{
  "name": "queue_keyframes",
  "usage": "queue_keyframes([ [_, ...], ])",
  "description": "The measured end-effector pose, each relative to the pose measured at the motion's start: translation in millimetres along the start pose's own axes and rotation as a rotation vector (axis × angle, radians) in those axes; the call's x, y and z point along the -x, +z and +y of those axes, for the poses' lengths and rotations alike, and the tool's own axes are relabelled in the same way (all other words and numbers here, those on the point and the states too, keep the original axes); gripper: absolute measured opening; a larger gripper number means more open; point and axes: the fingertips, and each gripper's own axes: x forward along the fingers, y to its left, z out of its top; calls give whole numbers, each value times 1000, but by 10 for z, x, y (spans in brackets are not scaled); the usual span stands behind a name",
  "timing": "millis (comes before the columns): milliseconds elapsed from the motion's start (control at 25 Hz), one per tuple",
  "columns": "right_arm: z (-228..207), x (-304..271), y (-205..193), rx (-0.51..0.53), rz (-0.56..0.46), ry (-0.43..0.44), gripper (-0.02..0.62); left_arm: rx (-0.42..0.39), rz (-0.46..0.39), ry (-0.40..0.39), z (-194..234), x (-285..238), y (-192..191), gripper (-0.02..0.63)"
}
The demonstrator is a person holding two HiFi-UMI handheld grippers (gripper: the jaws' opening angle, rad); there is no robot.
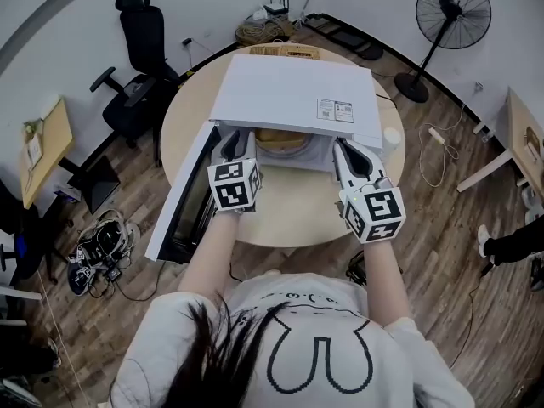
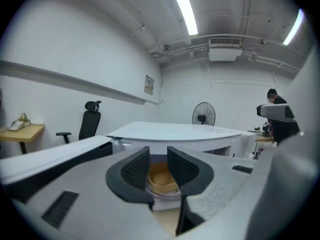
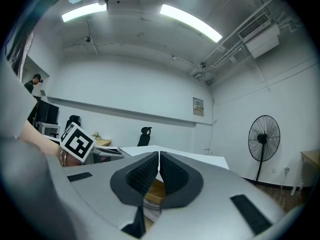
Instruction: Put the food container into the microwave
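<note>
On the round table [image 1: 280, 219], the microwave [image 1: 293, 96] stood with its door [image 1: 183, 202] swung out left; an office chair [image 1: 136, 66] and a fan [image 1: 450, 15] stood beyond. Inside the cavity sat the tan food container [image 2: 161, 176], open top up, apparently empty. The left gripper [image 2: 158, 156] was released before it. The right gripper [image 3: 158, 159] was clenched, with nothing visible between its jaws.

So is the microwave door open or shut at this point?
Open: the microwave door is swung out to the left, and the food container shows in the cavity's mouth.
</note>
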Motion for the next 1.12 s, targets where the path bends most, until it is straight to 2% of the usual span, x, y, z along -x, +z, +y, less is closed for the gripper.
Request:
queue_keyframes([
  [480, -78, -61, 212, 11, -40, 12, 31, -124, -194, -74, -123, 271, 631, 103],
  [720, -84, -98, 367, 21, -66, 41, 31, -199, -294, -70, -141, 410, 957, 103],
  [960, -72, -62, 528, 66, -98, 48, 31, -184, -364, -58, -84, 561, 1231, 98],
  [1000, -78, -52, 550, 72, -103, 46, 31, -188, -373, -58, -87, 583, 1269, 94],
  [1120, -86, -13, 592, 81, -120, 41, 31, -211, -393, -62, -110, 651, 1337, 19],
])
